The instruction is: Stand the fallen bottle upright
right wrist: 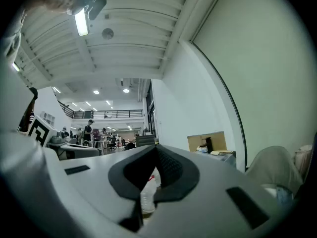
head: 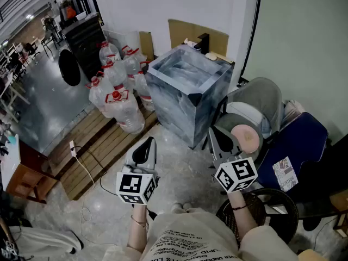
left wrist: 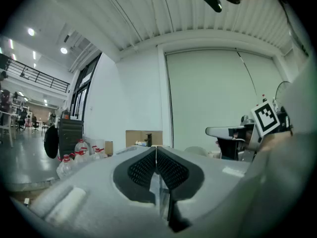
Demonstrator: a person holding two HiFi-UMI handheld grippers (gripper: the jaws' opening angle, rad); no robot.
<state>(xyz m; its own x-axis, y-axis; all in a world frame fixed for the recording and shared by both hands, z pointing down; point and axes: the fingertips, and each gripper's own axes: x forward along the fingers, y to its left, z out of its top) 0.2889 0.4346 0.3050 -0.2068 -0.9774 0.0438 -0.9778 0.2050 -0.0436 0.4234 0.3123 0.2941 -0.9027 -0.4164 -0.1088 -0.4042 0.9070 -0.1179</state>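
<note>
Head view, progress: nothing is done yet; clear, red-capped plastic bottles (head: pixel 124 111) are clustered well ahead of the left gripper (head: pixel 145 143) and right gripper (head: pixel 213 135); which one lies fallen cannot be told.
Left gripper view, jaws: ribbed black pads are pressed together, nothing held.
Right gripper view, jaws: closed, empty; a translucent bottle (right wrist: pixel 147 195) is seen far beyond.

Cool, even indoor light fills the head view, and shadows on the floor (head: pixel 179 165) are soft. Both gripper views bulge at the edges, with black corners. A ceiling tube lamp (right wrist: pixel 80 21) glares in the right gripper view's upper left (small spotlights (right wrist: pixel 96 91) glow beyond). The left claw (left wrist: pixel 156 155) looks blurred up close.
</note>
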